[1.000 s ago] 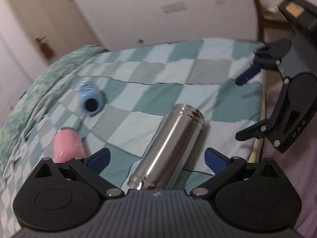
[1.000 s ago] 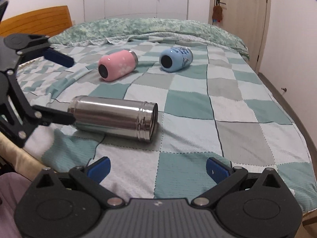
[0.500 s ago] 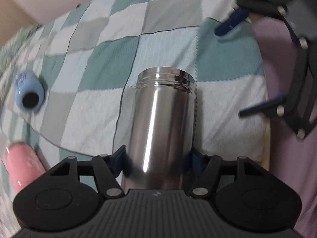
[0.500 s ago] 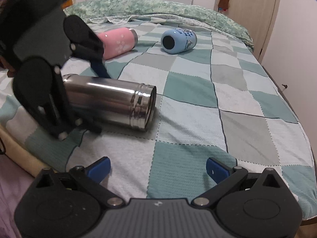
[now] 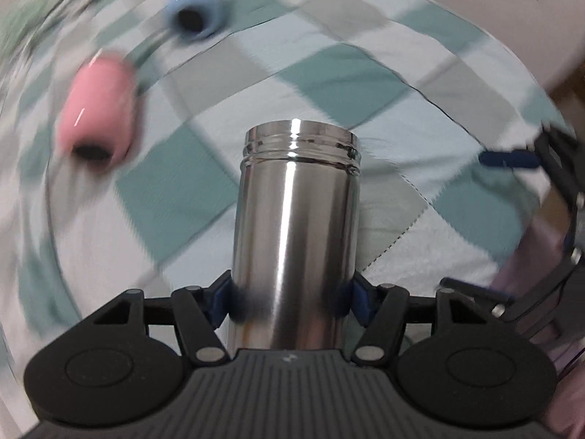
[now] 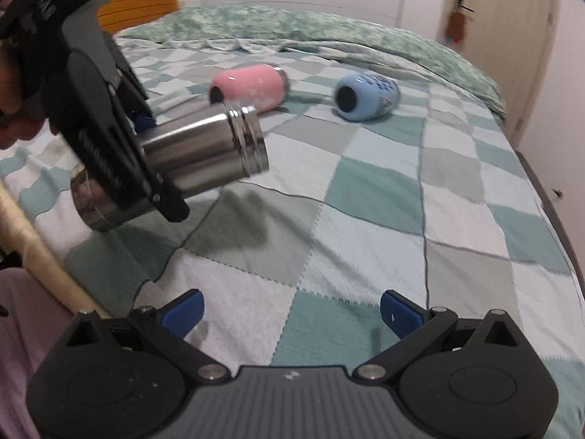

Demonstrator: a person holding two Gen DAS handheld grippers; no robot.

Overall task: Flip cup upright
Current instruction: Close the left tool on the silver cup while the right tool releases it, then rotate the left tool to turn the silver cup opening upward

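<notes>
Left wrist: left gripper (image 5: 290, 298) clamped on steel cup (image 5: 296, 234), rim pointing forward over checkered bed (image 5: 365, 73).

Right wrist: cup lifted clear of bed, tilted, mouth slightly raised. Right gripper (image 6: 290, 311) wide open, empty, low over bed.

Soft indoor light; the steel cup (image 5: 296, 226) shows bright glare streaks. Left wrist view smears heavily with motion blur, edges bowed by fisheye. A soft shadow lies on the bed (image 6: 365, 219).

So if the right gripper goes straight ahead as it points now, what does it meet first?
Probably the bedspread: nothing stands between the open right gripper and it. The steel cup hangs left of that line, though depth is unclear.
</notes>
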